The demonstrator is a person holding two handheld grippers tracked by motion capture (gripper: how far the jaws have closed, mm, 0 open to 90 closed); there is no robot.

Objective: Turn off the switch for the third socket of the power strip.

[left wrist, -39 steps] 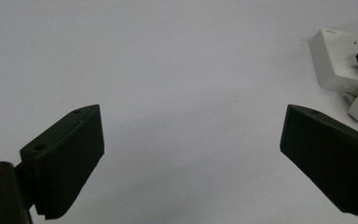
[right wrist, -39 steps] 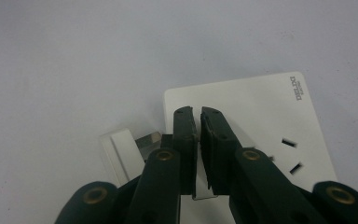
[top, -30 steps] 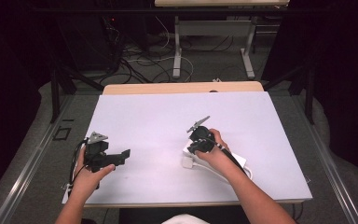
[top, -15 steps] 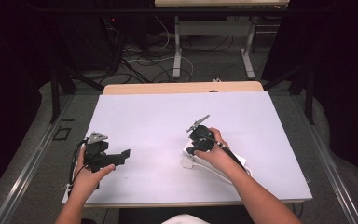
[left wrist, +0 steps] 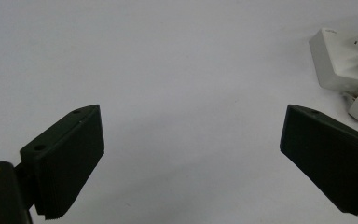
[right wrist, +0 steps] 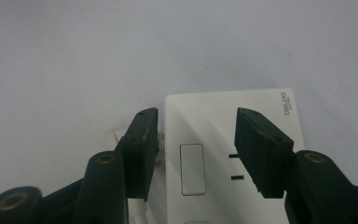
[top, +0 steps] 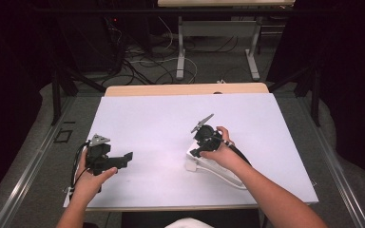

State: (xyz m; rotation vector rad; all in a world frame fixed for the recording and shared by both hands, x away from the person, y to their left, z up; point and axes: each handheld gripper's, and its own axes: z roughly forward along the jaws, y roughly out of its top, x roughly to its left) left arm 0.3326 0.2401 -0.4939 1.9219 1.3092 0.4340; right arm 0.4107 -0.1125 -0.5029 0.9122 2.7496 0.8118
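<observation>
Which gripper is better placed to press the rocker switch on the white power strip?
The right gripper. Its open jaws hover directly over the white plastic power strip, either side of the rectangular rocker switch. The left gripper sits far off, with the strip at its view's edge.

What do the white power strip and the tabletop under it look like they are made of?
The power strip looks like hard moulded plastic, smooth and slightly glossy: crisp edges, a recessed switch, slot openings and a printed logo near its corner. The tabletop looks like a matte white laminate or painted board, with even tone and no grain; which of the two cannot be told.
</observation>
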